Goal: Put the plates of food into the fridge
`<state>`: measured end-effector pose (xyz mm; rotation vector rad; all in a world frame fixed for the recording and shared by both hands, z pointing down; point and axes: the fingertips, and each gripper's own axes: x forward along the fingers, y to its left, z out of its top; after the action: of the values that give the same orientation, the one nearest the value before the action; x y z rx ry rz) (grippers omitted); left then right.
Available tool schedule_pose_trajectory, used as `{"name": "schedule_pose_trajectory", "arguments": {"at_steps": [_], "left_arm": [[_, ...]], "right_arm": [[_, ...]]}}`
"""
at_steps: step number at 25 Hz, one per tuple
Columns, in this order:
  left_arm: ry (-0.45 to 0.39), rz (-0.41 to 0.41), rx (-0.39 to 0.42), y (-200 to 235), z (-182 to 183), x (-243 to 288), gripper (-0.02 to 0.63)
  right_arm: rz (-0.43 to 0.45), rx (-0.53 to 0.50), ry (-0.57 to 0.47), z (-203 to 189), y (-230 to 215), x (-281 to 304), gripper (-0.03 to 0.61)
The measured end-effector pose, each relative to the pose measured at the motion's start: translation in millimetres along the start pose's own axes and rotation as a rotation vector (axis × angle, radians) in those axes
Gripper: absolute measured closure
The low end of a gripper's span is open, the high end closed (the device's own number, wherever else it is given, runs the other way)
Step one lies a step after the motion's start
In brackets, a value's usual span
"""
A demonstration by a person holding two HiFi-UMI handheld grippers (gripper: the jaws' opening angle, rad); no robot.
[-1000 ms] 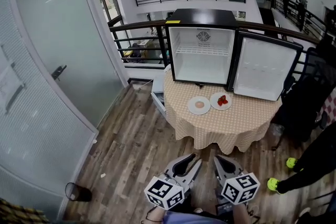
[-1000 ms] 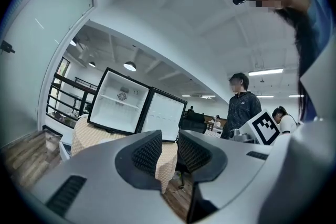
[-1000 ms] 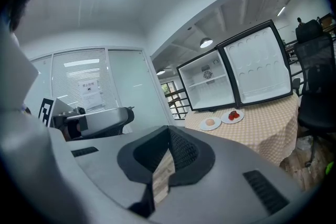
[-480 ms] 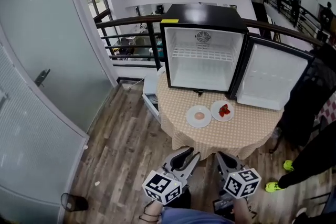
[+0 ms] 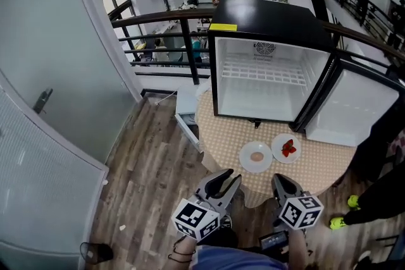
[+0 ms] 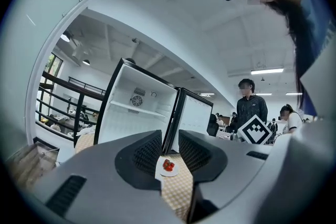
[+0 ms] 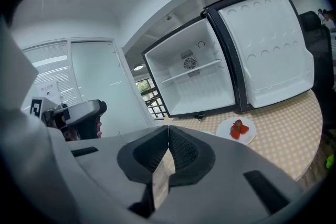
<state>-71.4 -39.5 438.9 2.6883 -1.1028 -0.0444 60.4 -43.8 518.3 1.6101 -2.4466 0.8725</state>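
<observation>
Two plates sit side by side on the table (image 5: 316,167), just in front of the open, empty fridge (image 5: 266,82): the pale plate (image 5: 256,156) on the left and the red plate (image 5: 286,148) close at its right. Both lie straight ahead of the grippers, past the table's near edge and well apart from them. The left gripper (image 5: 229,177), jaws apart with nothing between them, is nearer the pale plate. The right gripper (image 5: 283,179), jaws closed together and empty, lines up with the red plate and probably must open before reaching its near rim.
</observation>
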Motion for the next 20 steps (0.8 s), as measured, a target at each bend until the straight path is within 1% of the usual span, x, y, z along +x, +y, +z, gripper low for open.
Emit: {"name": "schedule_pose_trajectory", "arguments": {"at_steps": [2,6,10,15,20], "left_arm": [[0.005,-0.012,-0.002,12,1,11,0.505],[0.047,-0.045,-0.012,25,-9,30,0.505],[0.075,-0.091,-0.042,24,-18,49,0.505],[0.134,-0.163,-0.055,12,-29,78,0.505],[0.178,-0.189,-0.056,8,-44,110,0.505]], "right_arm": [[-0.027,0.012,0.001,2,-9,11,0.563],[-0.070,0.036,0.006,6,-23,23,0.563],[-0.106,0.062,0.011,7,-39,24,0.563],[-0.138,0.111,0.005,9,-62,21,0.563],[-0.154,0.129,0.026,10,-89,25,0.563]]}}
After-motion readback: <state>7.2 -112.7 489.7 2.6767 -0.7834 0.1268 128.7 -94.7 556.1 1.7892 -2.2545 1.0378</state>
